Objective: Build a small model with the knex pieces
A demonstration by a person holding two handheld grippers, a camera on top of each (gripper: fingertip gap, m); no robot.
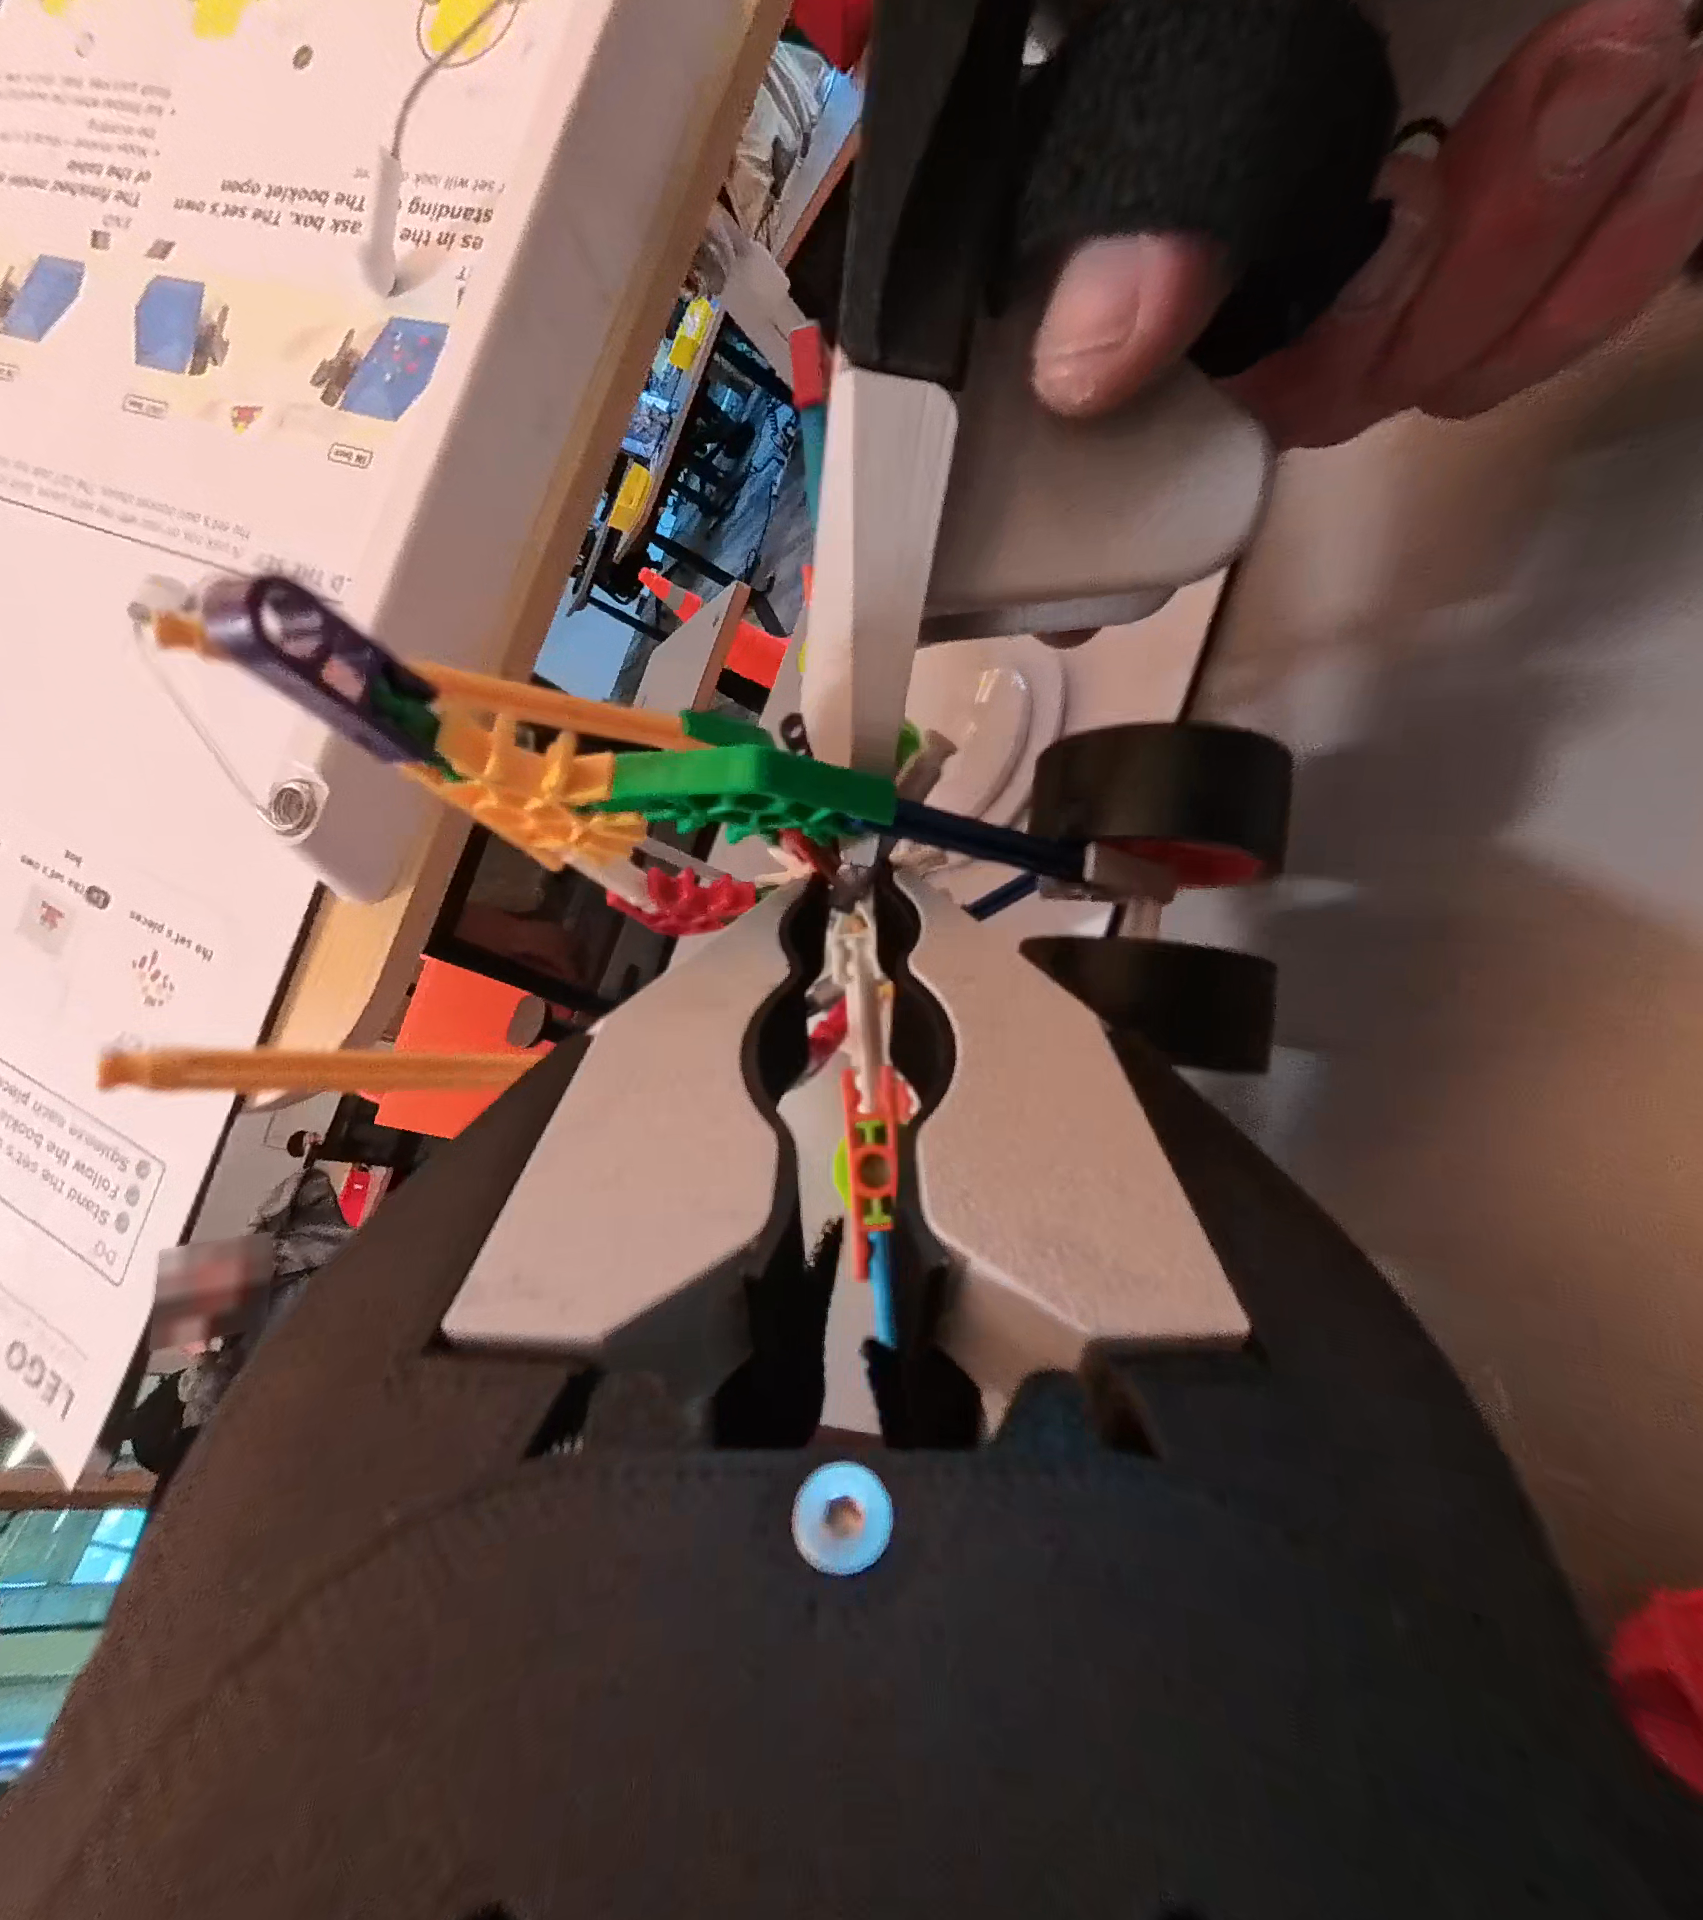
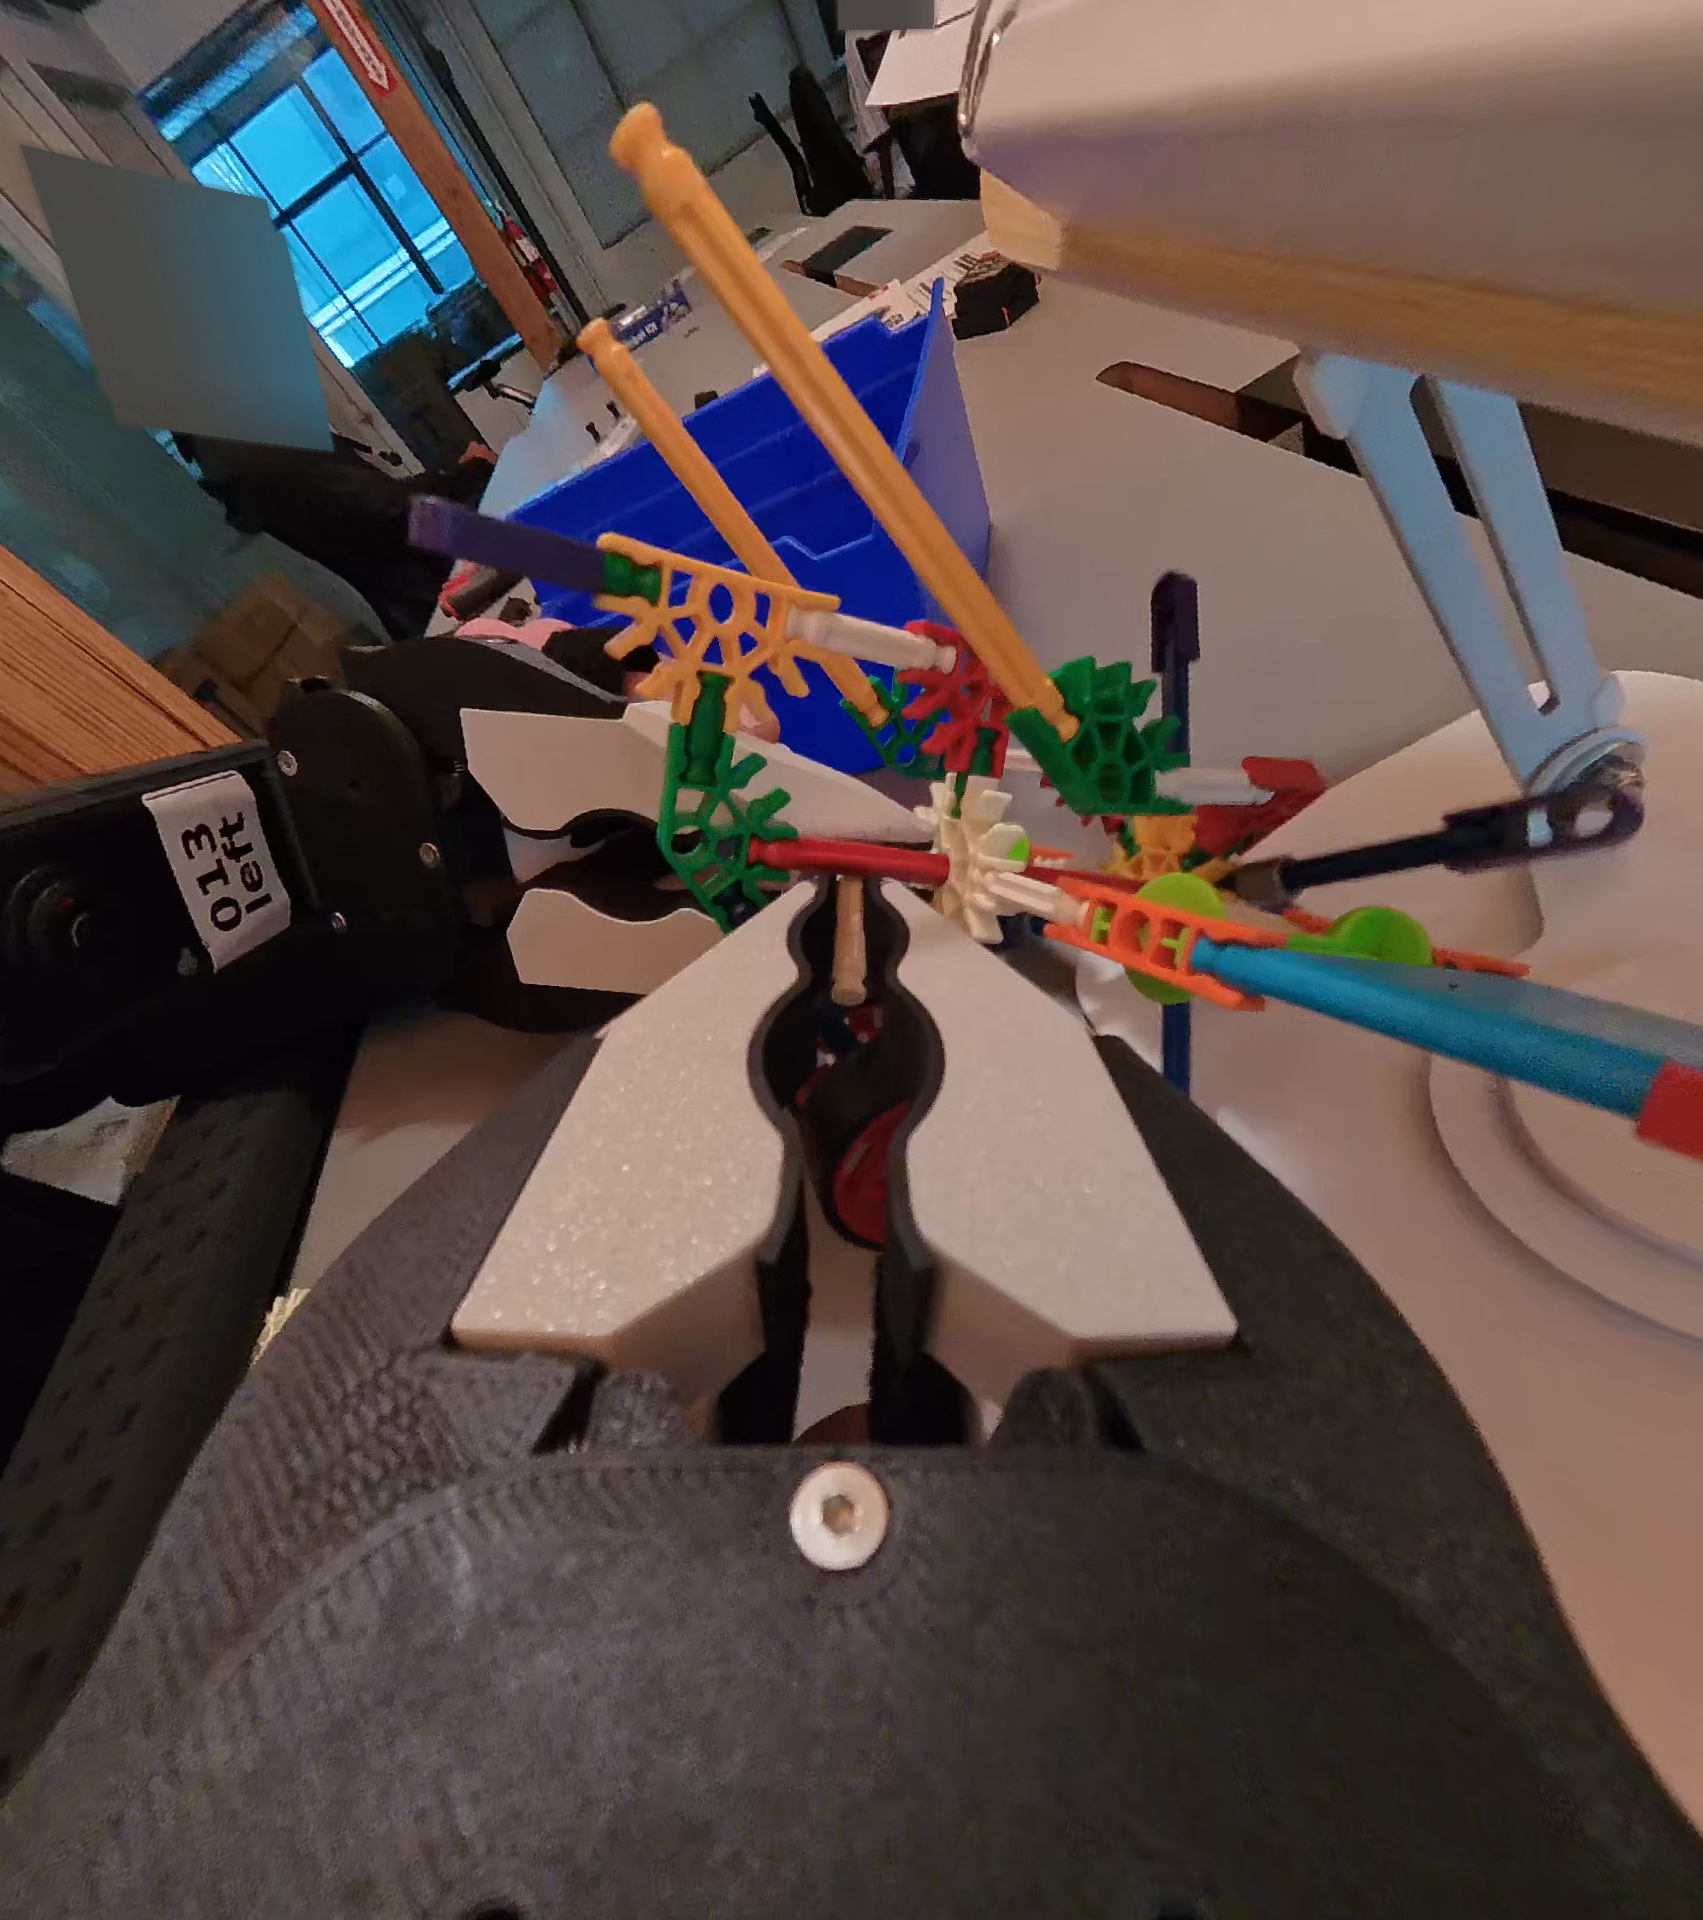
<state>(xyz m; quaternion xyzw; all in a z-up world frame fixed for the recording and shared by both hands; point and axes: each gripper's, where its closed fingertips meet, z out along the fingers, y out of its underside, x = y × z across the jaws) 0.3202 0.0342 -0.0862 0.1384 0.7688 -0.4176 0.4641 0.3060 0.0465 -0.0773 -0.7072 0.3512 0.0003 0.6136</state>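
A many-coloured rod-and-connector model (image 1: 753, 790) is held between both grippers. My left gripper (image 1: 852, 899) is shut on it, with a white rod (image 1: 862, 987) and an orange connector lying between its fingers. Two black wheels (image 1: 1164, 795) sit on the model's right side, and yellow rods stick out to the left. In the right wrist view my right gripper (image 2: 842, 899) is shut on the same model (image 2: 972, 873), near its red rod and white connector. The left gripper's white fingers (image 2: 598, 940) grip it from the left. The right gripper's fingers (image 1: 878, 540) show above in the left wrist view.
A white board with a printed sheet (image 1: 151, 520) stands close on the left. A gloved hand (image 1: 1190, 208) holds the right gripper. A loose red connector (image 1: 1699, 1704) lies on the table. A blue bin (image 2: 826, 499) stands behind the model, and a white stand's base (image 2: 1657, 1143) is at right. Less than 4 cm separates the two grippers' tips.
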